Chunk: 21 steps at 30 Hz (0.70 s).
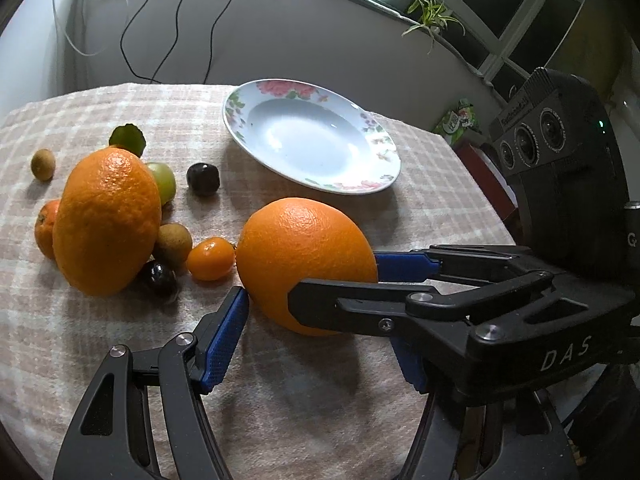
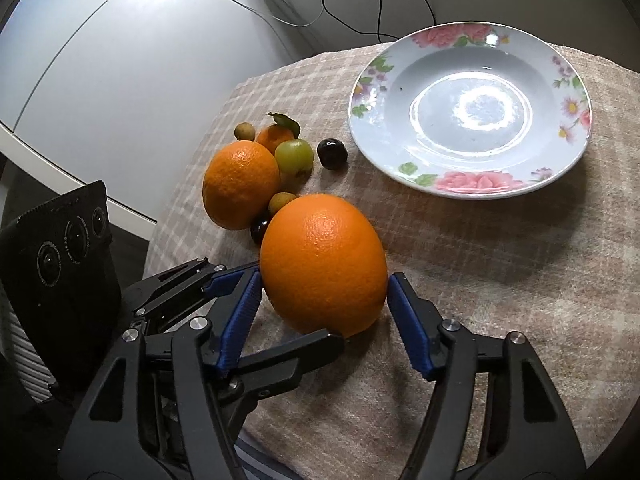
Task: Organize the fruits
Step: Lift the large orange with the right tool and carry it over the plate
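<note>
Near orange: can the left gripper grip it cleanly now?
Probably not: the right gripper already has pads on both sides of the near orange, and its fingers cross the left gripper.

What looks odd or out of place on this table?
Both grippers crowd one orange: the right gripper clamps it, and the left gripper straddles it crosswise. The plate holds nothing. No spill or damage.

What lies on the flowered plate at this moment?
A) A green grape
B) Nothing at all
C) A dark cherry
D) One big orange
B: the plate shows only its bare, shiny middle, and all the fruit, such as the near orange and the dark cherry, lies on the checked cloth beside it.
</note>
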Available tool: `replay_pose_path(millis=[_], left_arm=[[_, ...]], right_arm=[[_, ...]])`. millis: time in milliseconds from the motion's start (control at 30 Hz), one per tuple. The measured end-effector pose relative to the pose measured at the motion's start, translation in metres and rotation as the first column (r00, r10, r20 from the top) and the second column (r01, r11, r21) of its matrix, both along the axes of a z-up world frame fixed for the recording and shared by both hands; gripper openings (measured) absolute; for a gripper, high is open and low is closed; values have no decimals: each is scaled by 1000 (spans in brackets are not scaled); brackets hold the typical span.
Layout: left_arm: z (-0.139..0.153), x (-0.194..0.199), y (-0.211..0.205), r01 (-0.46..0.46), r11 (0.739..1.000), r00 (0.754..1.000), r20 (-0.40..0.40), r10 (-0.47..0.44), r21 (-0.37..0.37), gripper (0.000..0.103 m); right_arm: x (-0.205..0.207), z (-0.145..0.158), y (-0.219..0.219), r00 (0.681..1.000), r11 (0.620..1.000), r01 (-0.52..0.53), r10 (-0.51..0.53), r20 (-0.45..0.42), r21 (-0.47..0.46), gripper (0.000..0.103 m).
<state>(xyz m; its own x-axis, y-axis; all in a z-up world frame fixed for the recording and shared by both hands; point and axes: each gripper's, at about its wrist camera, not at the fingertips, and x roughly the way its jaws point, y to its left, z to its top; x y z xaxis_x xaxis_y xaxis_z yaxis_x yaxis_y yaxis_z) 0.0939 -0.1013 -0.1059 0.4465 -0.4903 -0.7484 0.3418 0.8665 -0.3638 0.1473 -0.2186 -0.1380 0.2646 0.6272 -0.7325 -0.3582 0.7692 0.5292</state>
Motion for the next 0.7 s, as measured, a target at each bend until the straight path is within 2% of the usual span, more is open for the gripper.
replay_pose_path(millis=[300, 700], left_arm=[[12, -5, -2, -3, 1000, 998, 58, 1, 30, 67], [23, 6, -9, 7, 1000, 995, 97, -9, 21, 67]], right_arm=[[-6, 10, -1, 1000, 1000, 7, -7, 24, 11, 67], [-2, 32, -14, 998, 1000, 19, -19, 66, 11, 66]])
